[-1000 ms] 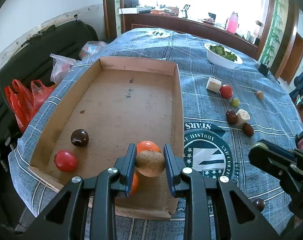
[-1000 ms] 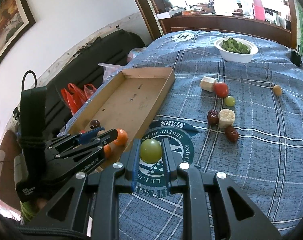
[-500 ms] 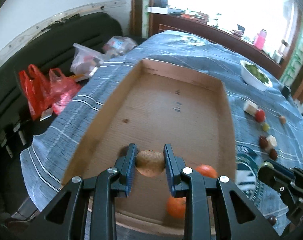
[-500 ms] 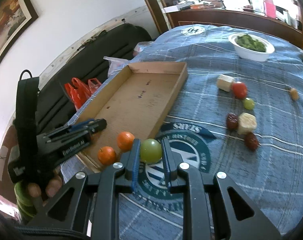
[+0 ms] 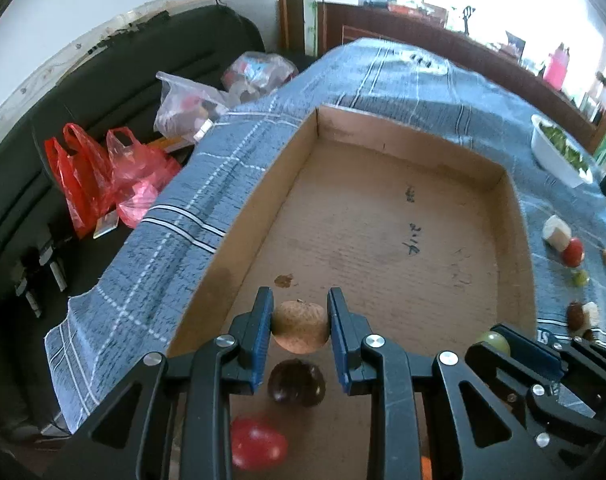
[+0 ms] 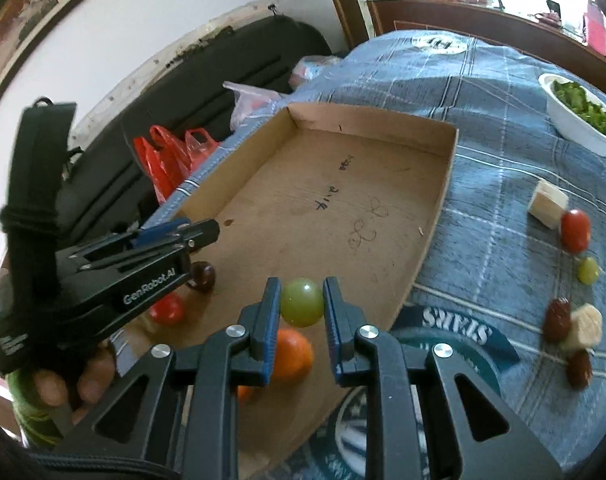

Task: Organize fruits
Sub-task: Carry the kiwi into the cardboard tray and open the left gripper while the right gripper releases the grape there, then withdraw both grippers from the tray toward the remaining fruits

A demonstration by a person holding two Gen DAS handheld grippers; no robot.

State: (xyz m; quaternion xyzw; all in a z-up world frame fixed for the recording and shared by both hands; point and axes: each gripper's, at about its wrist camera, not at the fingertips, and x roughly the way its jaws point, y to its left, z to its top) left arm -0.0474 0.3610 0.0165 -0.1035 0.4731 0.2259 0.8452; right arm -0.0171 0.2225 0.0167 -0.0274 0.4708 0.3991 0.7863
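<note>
A brown round fruit [image 5: 300,326] sits clamped between the fingers of the left gripper [image 5: 300,322], held above the floor of the shallow cardboard tray [image 5: 387,240] near its left wall. Under it, on the tray floor, lie a dark plum-coloured fruit [image 5: 297,382] and, nearer the camera, a red tomato [image 5: 258,443]. The right gripper [image 6: 301,304] has its fingers closed on a green grape [image 6: 301,301] and hangs over the tray's near end, above an orange [image 6: 293,354]; a second orange [image 6: 245,394] shows only as a sliver behind its finger. The tray rests on a counter covered by a blue checked cloth [image 6: 483,92]. To the tray's right on the cloth lie a pale cube [image 6: 547,204] touching another red tomato [image 6: 575,230], a small green grape [image 6: 588,270], two dark red fruits [image 6: 558,319] and a second pale block [image 6: 585,326]. Farther back stands a white bowl [image 6: 575,126] of greens. Red plastic bags [image 5: 91,176] lie off the counter's left edge
</note>
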